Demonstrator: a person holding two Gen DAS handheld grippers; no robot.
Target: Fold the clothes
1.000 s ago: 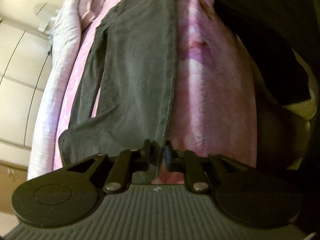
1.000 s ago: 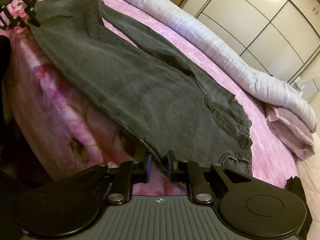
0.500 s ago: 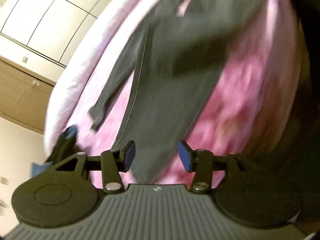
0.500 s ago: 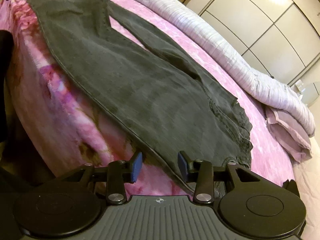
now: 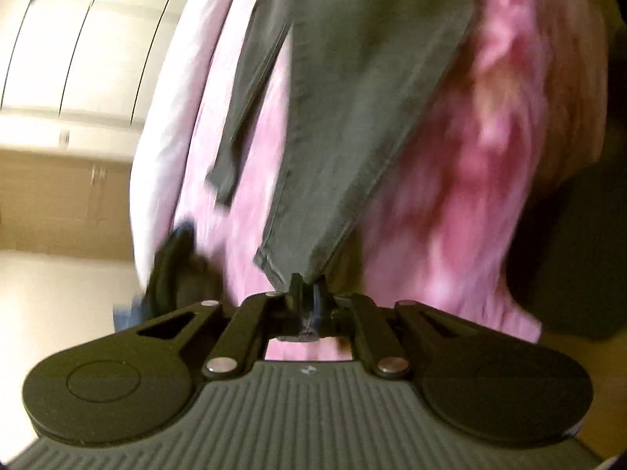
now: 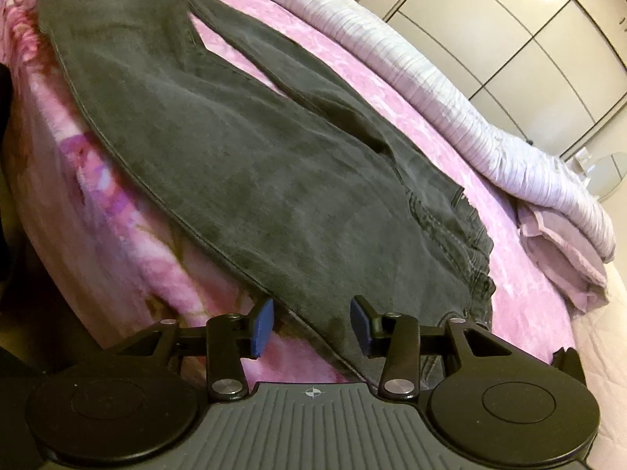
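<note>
Dark grey jeans [image 6: 243, 164] lie spread flat on a pink bedspread [image 6: 117, 235], waistband at the right, legs running to the far left. My right gripper [image 6: 311, 323] is open, its blue pads either side of the jeans' near side seam by the waist. In the left wrist view the jeans [image 5: 352, 98] stretch away from me. My left gripper [image 5: 307, 288] is shut on the hem corner of the near leg, cloth pinched between the pads. The other leg [image 5: 247, 109] lies to the left.
A rolled pale lilac duvet [image 6: 431, 90] runs along the bed's far side, with a folded mauve cloth [image 6: 564, 262] at its right end. White wardrobe doors [image 6: 509, 39] stand behind. A dark object [image 5: 172, 262] lies on the bed near my left gripper.
My left gripper opened, moved to the leg hem and shut on it. My right gripper opened, letting go of the jeans' edge, and stays by the waist.
</note>
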